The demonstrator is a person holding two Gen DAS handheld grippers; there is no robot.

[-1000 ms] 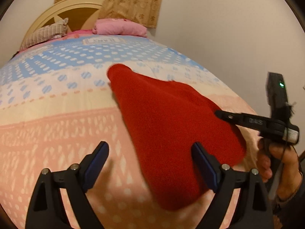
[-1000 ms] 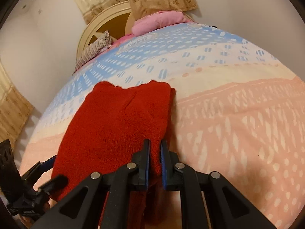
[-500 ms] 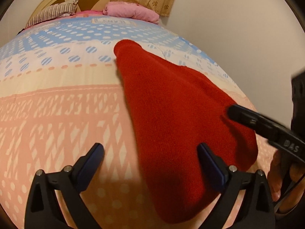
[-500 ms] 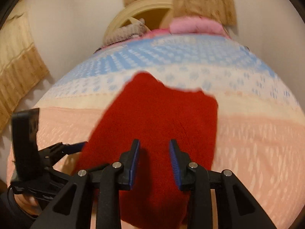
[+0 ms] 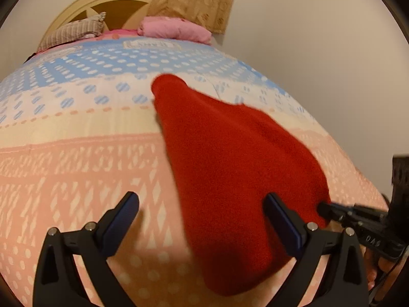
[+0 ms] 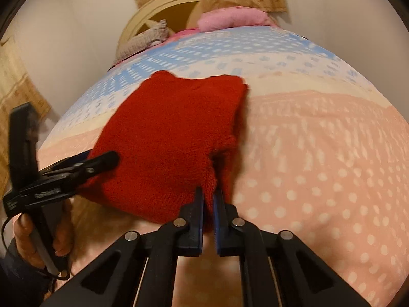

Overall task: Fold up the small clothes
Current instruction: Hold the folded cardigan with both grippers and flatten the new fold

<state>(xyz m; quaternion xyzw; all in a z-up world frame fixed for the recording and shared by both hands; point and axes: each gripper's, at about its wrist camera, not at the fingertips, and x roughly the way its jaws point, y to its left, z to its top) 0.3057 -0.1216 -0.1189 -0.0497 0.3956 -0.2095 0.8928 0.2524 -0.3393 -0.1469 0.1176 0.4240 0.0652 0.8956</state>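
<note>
A small red knitted garment [image 5: 230,158] lies folded flat on the bedspread, narrow end pointing toward the headboard. My left gripper [image 5: 200,198] hovers wide open over its near left edge, one finger above the cloth and the other above bare bedspread, nothing pinched. In the right wrist view the same garment [image 6: 168,128] fills the middle. My right gripper [image 6: 208,192] is shut on a raised fold at its near right corner. The left gripper [image 6: 99,156] shows at that view's left, held by a hand [image 6: 30,238]. The right gripper's tip [image 5: 324,207] touches the garment's right edge.
The bedspread [image 6: 319,153] is pink with white dots near me and blue farther away. A striped pillow [image 5: 74,32] and a pink pillow [image 5: 173,29] lie before a cream headboard [image 5: 84,7]. A plain wall [image 5: 319,51] runs along the bed's right side.
The right gripper let go of the garment, opened, slid along its near edge, then shut again on the near right corner. The left gripper stayed open and hardly moved.
</note>
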